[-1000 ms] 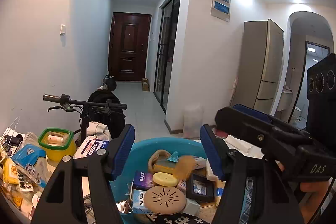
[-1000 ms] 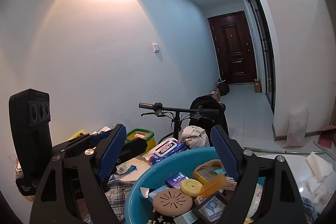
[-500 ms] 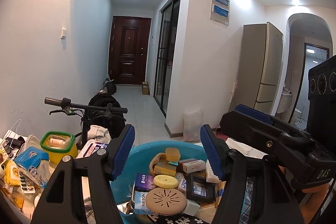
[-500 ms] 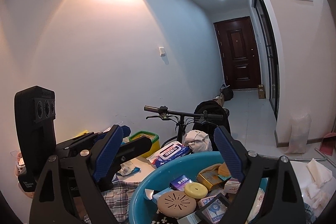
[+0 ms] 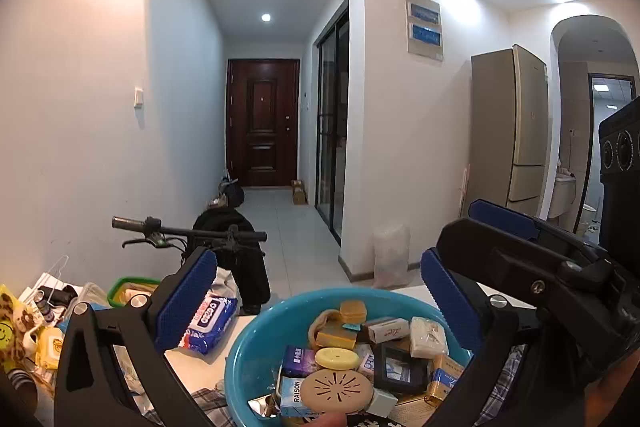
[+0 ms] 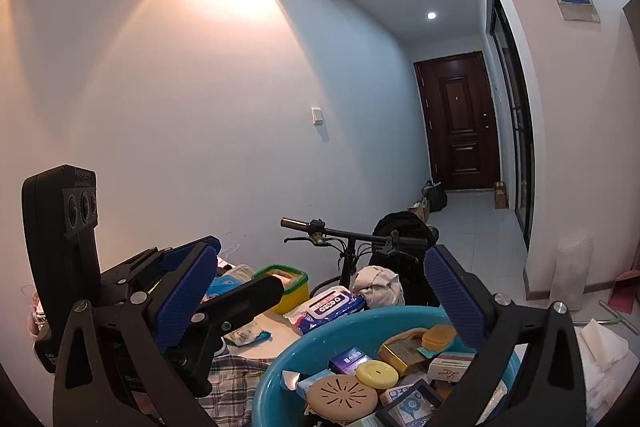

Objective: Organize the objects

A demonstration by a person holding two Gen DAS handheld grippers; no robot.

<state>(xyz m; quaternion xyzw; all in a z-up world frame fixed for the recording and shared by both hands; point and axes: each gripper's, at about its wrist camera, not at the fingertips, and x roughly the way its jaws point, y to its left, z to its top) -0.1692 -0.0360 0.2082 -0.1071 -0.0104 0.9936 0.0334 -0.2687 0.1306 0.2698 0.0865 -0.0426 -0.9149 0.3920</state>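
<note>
Above the blue basin point(image 5: 256, 343) at the bench's near edge, left gripper point(image 5: 316, 299) and right gripper point(image 6: 316, 291) have just been opening; both stand spread, nothing between them. Release step appears complete: the yellow soap case point(image 5: 353, 310) rests in the basin. Next, select a loose item, such as the wipes pack point(image 5: 208, 319) beside the basin.

Both hand-held grippers point(image 5: 316, 297) point(image 6: 320, 293) opened wider.

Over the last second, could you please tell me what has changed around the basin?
Both grippers' jaws have just been opening and now stand wide, nothing between them. The orange soap, blurred in mid-air a second ago, now rests in the blue basin. The wipes pack stayed put.
</note>
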